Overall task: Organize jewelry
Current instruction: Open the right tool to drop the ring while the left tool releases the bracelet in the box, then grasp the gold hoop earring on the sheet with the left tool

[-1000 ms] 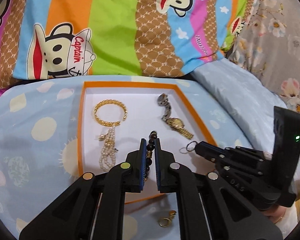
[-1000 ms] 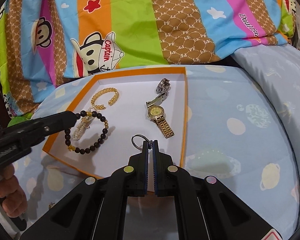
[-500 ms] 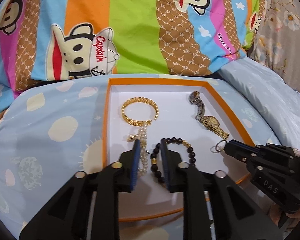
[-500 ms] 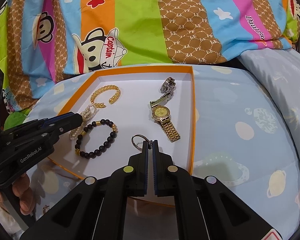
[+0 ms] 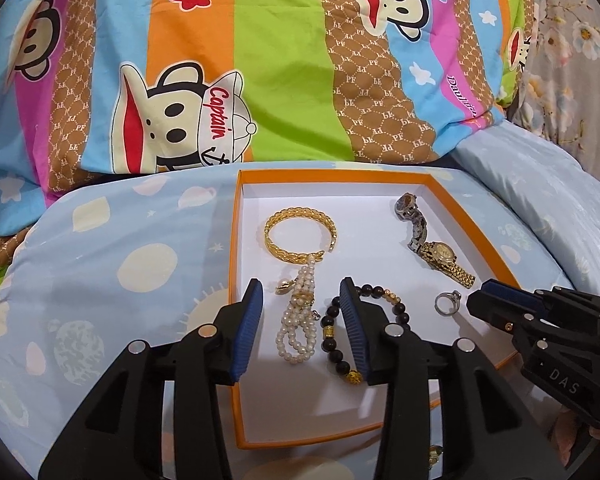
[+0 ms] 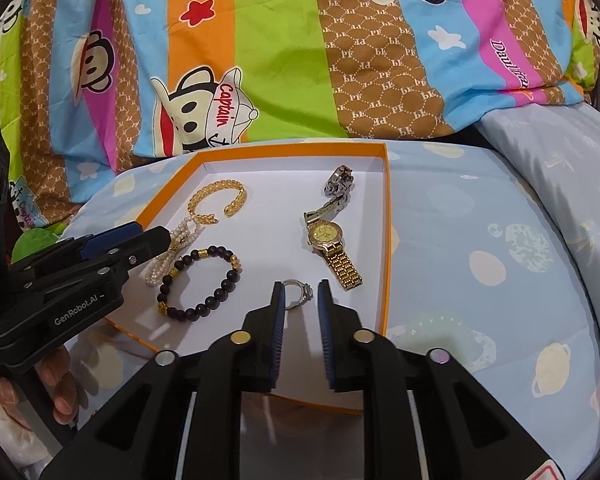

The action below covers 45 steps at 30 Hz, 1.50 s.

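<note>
Left wrist view: a striped cartoon-monkey quilt (image 5: 284, 60) rises behind the pale blue bedsheet (image 5: 100, 264) that carries the orange-rimmed tray (image 5: 233, 264). The left claw (image 5: 302, 292) has just been opening; it stands spread over the tray, its right finger partly hiding the dark beaded bracelet (image 5: 334, 336), while the pearl strand (image 5: 298, 320) lies free between the fingers. A gold bangle (image 5: 298, 232) and a watch (image 5: 436, 248) lie farther back.

Right wrist view: the right claw (image 6: 300, 288) has just been opening too, slightly parted, with the silver ring (image 6: 298, 294) lying loose between its tips on the white tray floor.
</note>
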Each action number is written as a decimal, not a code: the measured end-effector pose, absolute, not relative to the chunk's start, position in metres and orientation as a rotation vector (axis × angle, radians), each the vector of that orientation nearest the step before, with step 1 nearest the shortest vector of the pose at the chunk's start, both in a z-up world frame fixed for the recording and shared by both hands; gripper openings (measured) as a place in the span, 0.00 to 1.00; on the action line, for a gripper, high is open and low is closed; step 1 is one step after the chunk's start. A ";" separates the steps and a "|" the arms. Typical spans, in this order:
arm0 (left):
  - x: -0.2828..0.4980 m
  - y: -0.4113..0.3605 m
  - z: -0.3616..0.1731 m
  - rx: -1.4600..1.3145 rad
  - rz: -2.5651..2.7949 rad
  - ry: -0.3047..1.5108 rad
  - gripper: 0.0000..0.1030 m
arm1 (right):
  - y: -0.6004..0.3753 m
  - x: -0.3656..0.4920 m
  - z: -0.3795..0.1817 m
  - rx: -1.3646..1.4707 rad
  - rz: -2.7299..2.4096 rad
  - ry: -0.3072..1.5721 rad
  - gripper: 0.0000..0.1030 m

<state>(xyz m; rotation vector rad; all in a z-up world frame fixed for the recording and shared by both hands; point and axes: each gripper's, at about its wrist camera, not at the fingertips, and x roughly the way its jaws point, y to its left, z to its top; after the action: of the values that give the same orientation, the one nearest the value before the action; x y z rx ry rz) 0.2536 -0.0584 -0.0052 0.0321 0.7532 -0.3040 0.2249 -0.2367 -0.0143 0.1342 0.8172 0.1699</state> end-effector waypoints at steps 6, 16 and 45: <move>0.251 -0.057 -0.004 0.028 -0.300 0.742 0.38 | -0.240 0.224 -0.014 0.149 0.161 0.809 0.19; 0.239 -0.041 0.004 0.015 -0.234 0.701 0.38 | -0.244 0.206 0.000 0.137 0.100 0.701 0.22; 0.121 -0.033 -0.023 0.075 -0.387 0.911 0.46 | -0.233 0.128 -0.006 0.210 0.115 0.737 0.39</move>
<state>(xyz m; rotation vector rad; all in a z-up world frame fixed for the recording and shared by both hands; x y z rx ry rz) 0.1206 -0.0326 -0.0233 0.0745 0.9114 -0.3867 0.1284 -0.2328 -0.0060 0.2100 0.7374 0.1154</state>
